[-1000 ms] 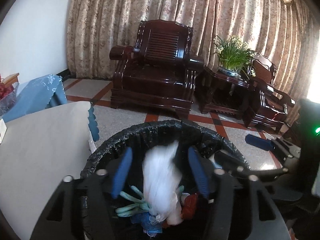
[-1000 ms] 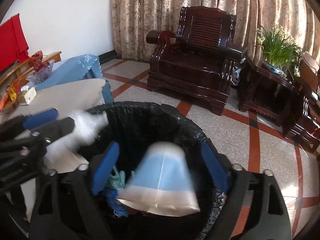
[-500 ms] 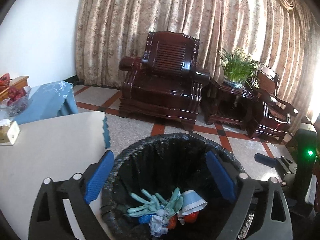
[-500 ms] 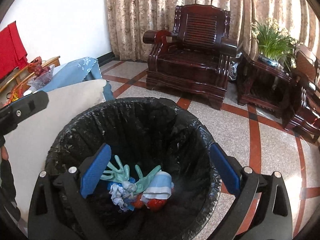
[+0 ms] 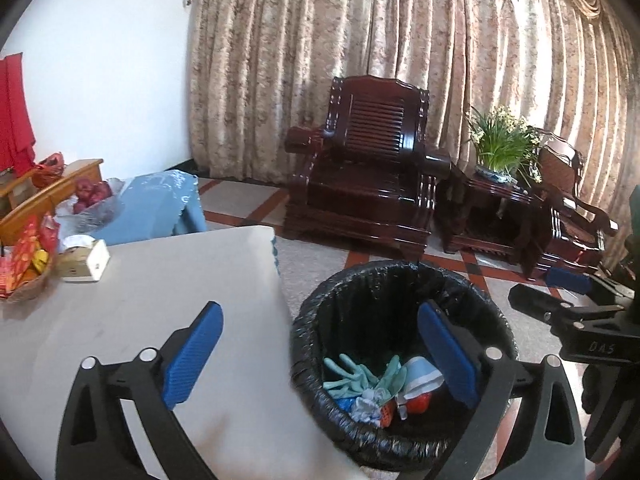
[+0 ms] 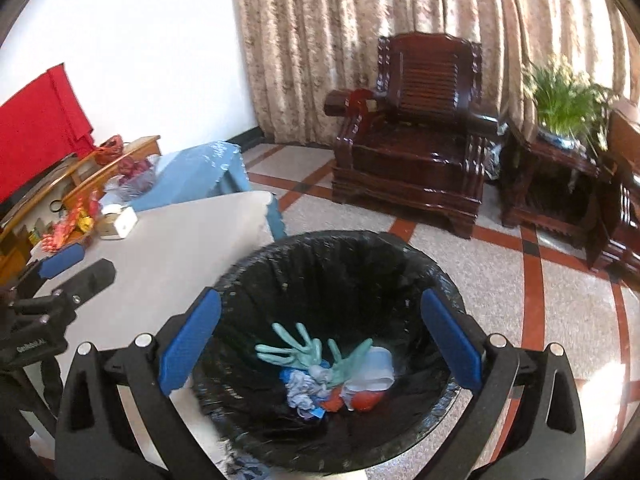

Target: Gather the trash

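A black-lined trash bin (image 5: 400, 280) stands on the floor beside the table; it also shows in the right wrist view (image 6: 340, 252). Inside lie teal rubber gloves (image 6: 296, 350), a blue and white paper cup (image 6: 374, 370), crumpled tissue (image 6: 302, 390) and something red (image 6: 366, 400). My left gripper (image 5: 320, 354) is open and empty, over the table's corner and the bin's left rim. My right gripper (image 6: 318, 346) is open and empty above the bin. The right gripper shows at the right of the left wrist view (image 5: 568, 304).
The grey table (image 5: 160, 280) is left of the bin. At its far end are a tissue box (image 5: 82, 260), a snack basket (image 5: 24, 264) and a bowl of apples (image 5: 94, 196). A dark wooden armchair (image 5: 368, 184), a side table with a plant (image 5: 500, 152) and curtains stand behind.
Both grippers opened and dropped a white wad and the paper cup into the bin. Both have since pulled up and back; the left one has shifted left over the table.
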